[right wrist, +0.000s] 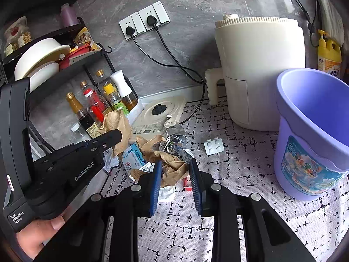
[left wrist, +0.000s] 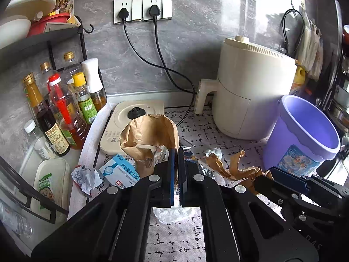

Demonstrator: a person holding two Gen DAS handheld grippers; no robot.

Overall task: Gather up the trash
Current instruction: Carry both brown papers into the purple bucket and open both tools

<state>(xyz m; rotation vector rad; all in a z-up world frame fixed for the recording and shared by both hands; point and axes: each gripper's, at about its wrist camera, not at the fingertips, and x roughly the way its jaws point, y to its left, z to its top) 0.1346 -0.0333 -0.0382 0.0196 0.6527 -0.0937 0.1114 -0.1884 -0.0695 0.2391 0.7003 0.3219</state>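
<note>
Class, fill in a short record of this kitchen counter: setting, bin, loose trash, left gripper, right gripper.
setting: patterned counter mat in front of a cream appliance
bin: purple bucket, upright on the right; no trash visible inside
loose trash: medicine box, blister pack, white tissue
left gripper: shut on the brown paper bag
right gripper: shut on crumpled brown paper

Patterned mat [right wrist: 240, 174]; paper trash [right wrist: 172, 163], purple bucket [right wrist: 314, 152]
</note>
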